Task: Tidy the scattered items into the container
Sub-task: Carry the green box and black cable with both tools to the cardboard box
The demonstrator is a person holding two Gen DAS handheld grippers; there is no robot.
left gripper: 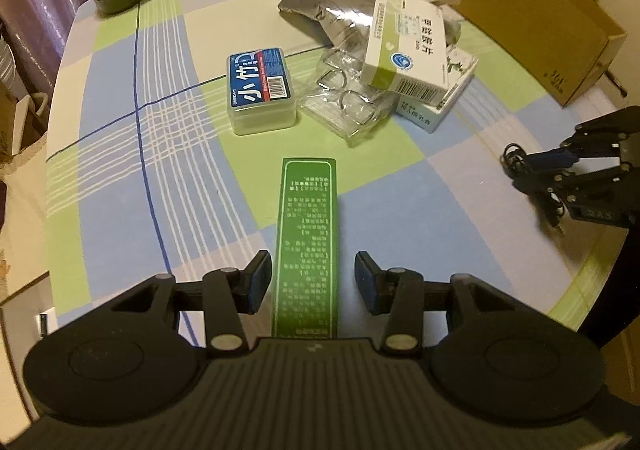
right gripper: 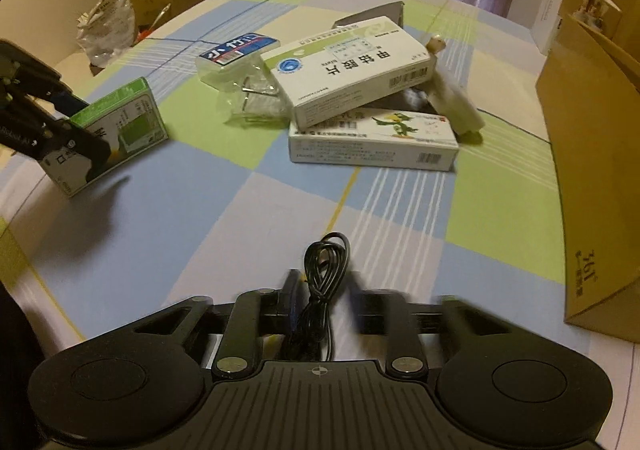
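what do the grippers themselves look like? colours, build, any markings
Both alike: matte black plastic linkage, silver pivot pins, blue pads on the fingers, ribbed black deck flanked by two round housings. Left gripper; right gripper has a small crosshair mark on its deck. White lettering on the bodies, unreadable. No sleeves visible.

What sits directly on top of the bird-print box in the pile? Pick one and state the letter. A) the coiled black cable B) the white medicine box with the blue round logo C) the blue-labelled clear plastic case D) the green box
B: in the right wrist view the white medicine box lies tilted across the bird-print box, while the blue-labelled case stands apart to the left.
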